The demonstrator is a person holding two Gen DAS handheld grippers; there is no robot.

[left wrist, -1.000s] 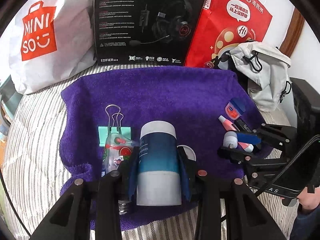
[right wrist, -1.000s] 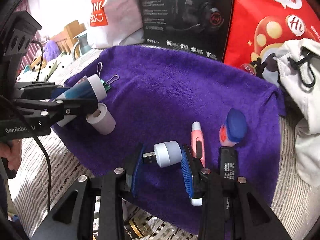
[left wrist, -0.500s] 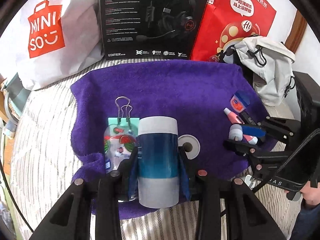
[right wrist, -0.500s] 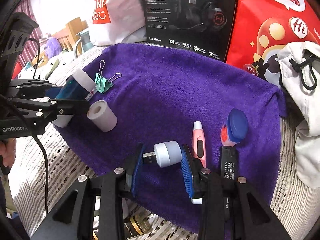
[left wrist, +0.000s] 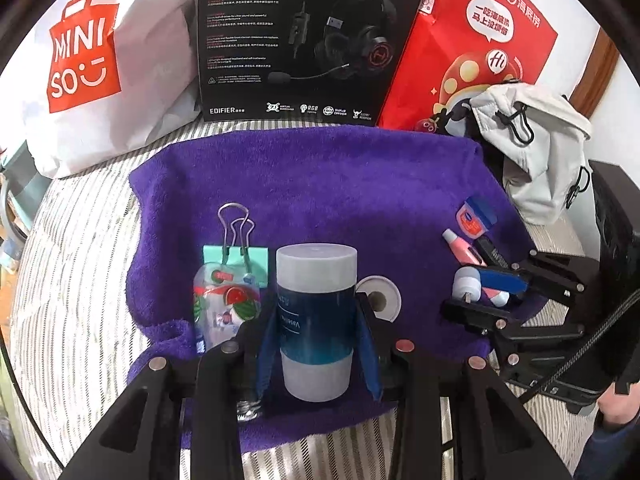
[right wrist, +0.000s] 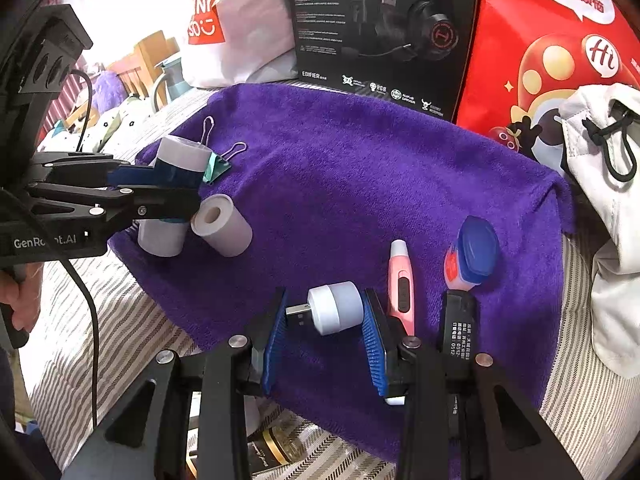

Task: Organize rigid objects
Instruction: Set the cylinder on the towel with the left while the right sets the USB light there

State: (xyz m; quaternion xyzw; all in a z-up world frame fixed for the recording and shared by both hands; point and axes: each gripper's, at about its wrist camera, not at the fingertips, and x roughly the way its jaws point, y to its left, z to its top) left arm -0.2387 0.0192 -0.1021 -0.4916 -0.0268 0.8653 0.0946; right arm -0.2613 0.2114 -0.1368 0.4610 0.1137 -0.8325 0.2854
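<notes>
Hiding behind bottle (left wrist: 316, 320): paper roll (left wrist: 380, 296), half-seen.

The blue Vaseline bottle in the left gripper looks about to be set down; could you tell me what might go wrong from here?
1. The paper roll lies on its side right beside the bottle; setting the bottle down could nudge it, and it may roll off the purple towel.
2. The teal binder clip and watermelon-print pouch crowd the other side, so the left gripper may knock them on opening.
3. The right gripper holds the USB light by its ends, so it might slip.
</notes>
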